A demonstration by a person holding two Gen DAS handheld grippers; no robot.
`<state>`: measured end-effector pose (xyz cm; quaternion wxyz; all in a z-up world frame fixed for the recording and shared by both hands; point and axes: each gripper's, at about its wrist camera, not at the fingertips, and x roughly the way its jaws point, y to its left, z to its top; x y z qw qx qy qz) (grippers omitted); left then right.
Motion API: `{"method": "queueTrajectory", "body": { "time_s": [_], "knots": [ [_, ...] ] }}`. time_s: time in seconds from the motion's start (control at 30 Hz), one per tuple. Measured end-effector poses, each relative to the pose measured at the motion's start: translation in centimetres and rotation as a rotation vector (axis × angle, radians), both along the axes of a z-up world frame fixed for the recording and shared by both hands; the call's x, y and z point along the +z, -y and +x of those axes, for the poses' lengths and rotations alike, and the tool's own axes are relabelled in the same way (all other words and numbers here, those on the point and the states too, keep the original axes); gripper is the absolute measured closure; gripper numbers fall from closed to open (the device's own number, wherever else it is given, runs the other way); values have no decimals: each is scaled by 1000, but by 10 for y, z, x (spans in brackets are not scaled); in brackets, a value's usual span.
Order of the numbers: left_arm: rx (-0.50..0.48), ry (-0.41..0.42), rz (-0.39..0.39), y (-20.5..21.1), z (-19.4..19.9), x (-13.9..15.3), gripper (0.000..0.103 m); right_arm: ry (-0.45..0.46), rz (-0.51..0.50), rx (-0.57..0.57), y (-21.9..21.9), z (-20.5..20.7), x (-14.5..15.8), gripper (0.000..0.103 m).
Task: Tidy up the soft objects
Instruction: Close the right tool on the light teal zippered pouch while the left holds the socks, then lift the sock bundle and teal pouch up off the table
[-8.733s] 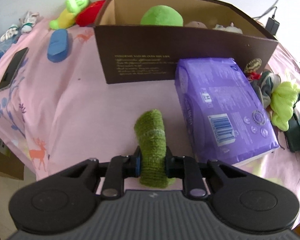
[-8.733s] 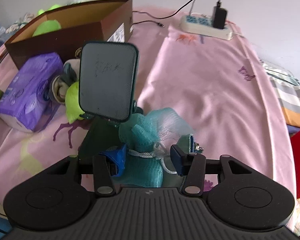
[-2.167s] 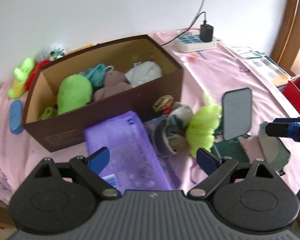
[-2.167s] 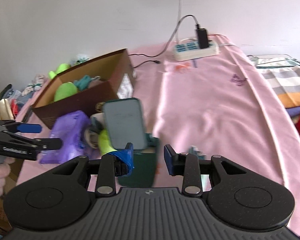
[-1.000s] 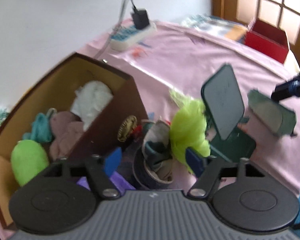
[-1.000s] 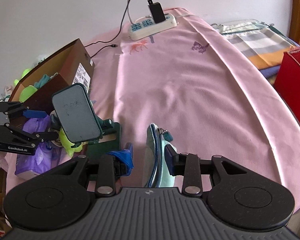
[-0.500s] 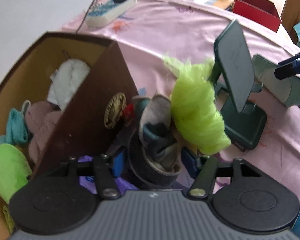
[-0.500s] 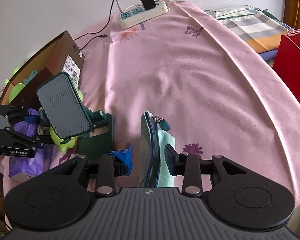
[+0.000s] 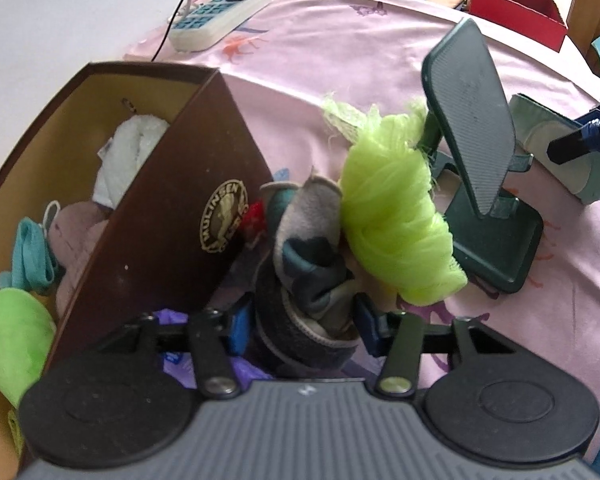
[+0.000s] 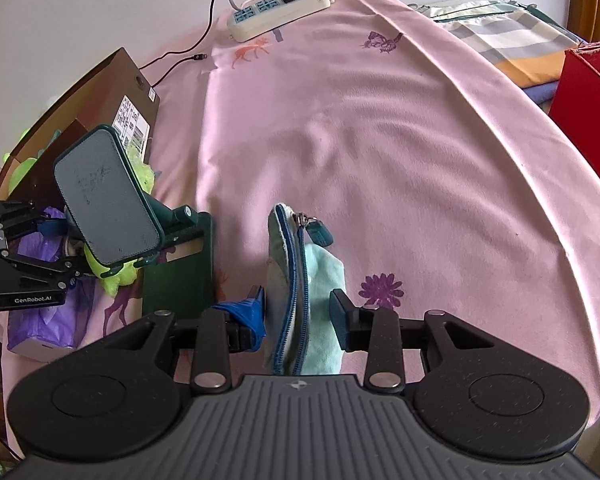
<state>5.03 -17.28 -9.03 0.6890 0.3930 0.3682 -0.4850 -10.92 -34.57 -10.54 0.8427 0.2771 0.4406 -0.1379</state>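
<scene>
From my left wrist camera, my left tool (image 9: pixel 300 320) sits at six o'clock with its jaws closing around a rolled bundle of grey and teal socks (image 9: pixel 312 272); the bundle is between the pads, and whether they press on it yet I cannot tell. The socks lie on the pink sheet (image 9: pixel 340 72), wedged against the corner of the brown cardboard box (image 9: pixel 172 216) at nine o'clock, which already contains a white cloth (image 9: pixel 128 152), a mauve plush (image 9: pixel 80 240) and a green plush (image 9: pixel 12 332). A lime mesh pouf (image 9: pixel 396 220) touches the socks at two o'clock, and just beyond it stands a dark green phone stand (image 9: pixel 472 152). I judge the socks light and squashy, best pinched across the thick middle of the roll so the pouf is not dragged along. From my right wrist camera, my right tool (image 10: pixel 300 316) at six o'clock is clamped on a pale mint zip pouch (image 10: pixel 312 300), standing on edge, zipper facing up. The pouch looks limp and light; a grip across its body near the zipper seam should keep it from folding. My left tool shows again at nine o'clock, beside the phone stand and a purple tissue pack (image 10: pixel 44 320).
</scene>
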Motion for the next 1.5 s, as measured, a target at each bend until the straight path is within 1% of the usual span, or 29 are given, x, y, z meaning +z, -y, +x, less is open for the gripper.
{"method": "queueTrajectory", "body": {
  "time_s": [0.13, 0.23, 0.33, 0.5, 0.63, 0.8, 0.87, 1.13, 1.23, 1.3, 1.4, 1.5],
  "knots": [
    [4, 43, 3, 5, -7, 0, 51, 10, 14, 16, 1, 0, -1, 85],
    [16, 69, 10, 7, -11, 2, 53, 0, 14, 35, 2, 0, -2, 88],
    [35, 88, 10, 5, -14, 6, 53, -1, 15, 50, 4, 0, 0, 93],
    [103, 107, -30, -6, -20, 25, 53, 8, 19, 60, 8, -3, 6, 102],
    [150, 104, -58, -18, -28, 37, 53, 16, 21, 56, 13, -7, 11, 103],
    [219, 89, -121, -33, -42, 55, 53, 40, 42, 36, 26, -11, 16, 103],
    [251, 76, -145, -36, -41, 60, 53, 57, 55, 31, 31, -10, 18, 103],
    [429, 5, -277, -61, -45, 81, 53, 136, 136, 22, 51, 4, 30, 103],
    [486, -7, -314, -68, -46, 87, 53, 129, 118, 84, 49, 14, 29, 103],
    [515, -5, -333, -73, -47, 91, 53, 133, 90, 104, 44, 13, 31, 103],
    [551, 2, -345, -80, -50, 93, 53, 117, -1, 178, 28, 12, 36, 99],
    [571, 4, -346, -86, -51, 91, 53, 106, -11, 227, 16, 10, 40, 100]
  ]
}}
